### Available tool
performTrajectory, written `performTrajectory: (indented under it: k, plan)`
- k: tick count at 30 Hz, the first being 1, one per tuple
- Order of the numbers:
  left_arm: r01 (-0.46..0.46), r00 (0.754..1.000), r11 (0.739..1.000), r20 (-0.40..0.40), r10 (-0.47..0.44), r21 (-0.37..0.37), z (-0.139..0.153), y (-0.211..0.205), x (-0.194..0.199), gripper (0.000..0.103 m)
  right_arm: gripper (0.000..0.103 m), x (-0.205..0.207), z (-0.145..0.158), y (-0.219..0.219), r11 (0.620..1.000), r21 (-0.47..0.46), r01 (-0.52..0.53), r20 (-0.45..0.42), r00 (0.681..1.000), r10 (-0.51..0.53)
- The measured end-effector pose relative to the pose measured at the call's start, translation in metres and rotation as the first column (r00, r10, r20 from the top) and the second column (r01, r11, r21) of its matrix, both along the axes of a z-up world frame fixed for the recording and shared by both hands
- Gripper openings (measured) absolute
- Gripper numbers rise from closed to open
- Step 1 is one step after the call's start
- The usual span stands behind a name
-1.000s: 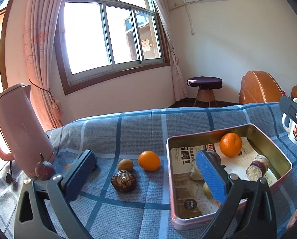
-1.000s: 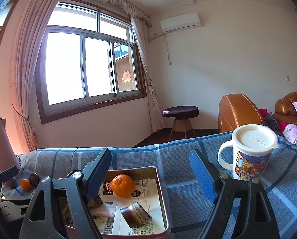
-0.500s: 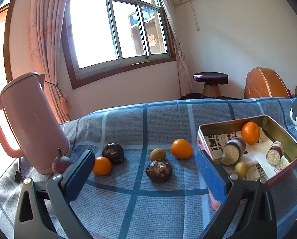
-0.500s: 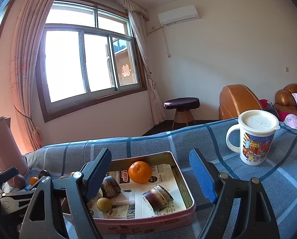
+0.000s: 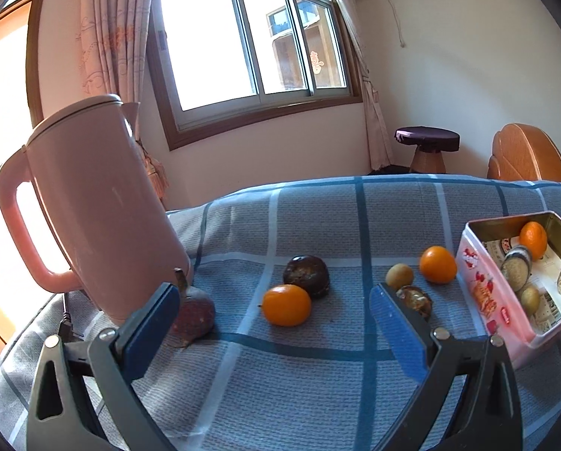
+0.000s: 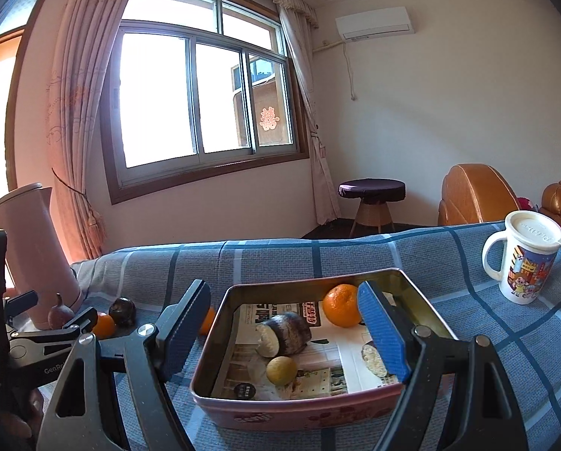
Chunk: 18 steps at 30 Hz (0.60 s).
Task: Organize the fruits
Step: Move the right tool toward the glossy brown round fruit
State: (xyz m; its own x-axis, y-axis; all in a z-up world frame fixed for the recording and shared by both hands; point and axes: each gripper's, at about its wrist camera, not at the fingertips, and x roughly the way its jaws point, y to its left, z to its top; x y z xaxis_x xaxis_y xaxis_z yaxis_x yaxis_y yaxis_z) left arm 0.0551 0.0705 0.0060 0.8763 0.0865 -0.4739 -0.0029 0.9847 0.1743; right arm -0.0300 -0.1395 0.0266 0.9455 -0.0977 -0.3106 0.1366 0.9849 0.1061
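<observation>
Swinging left off the tin [image 5: 479, 297], my left claw [image 5: 276, 323] now gapes empty above an orange [image 5: 286, 304]; my right claw [image 6: 291, 334] gapes over the tin.

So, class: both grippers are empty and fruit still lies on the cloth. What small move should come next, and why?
Probably ease the open left gripper forward and down around the nearest orange. It lies loose on the cloth almost between the fingers, outside the tin.
</observation>
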Motion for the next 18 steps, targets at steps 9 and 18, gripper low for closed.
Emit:
performTrajectory:
  k: [9, 18]
  plan:
    - [-0.096, 0.992, 0.995, -0.078, 0.096, 0.005, -0.01, 0.056, 0.028, 0.103, 0.076, 0.035, -0.009, 0.063, 0.987, -0.02, -0.159, -0.104, 0.982, 0.156]
    - [-0.154, 0.979, 0.987, -0.131, 0.158, 0.039, -0.015, 0.081, 0.041, 0.103, 0.062, 0.095, -0.034, 0.108, 0.967, 0.017, -0.254, -0.333, 0.91, 0.245]
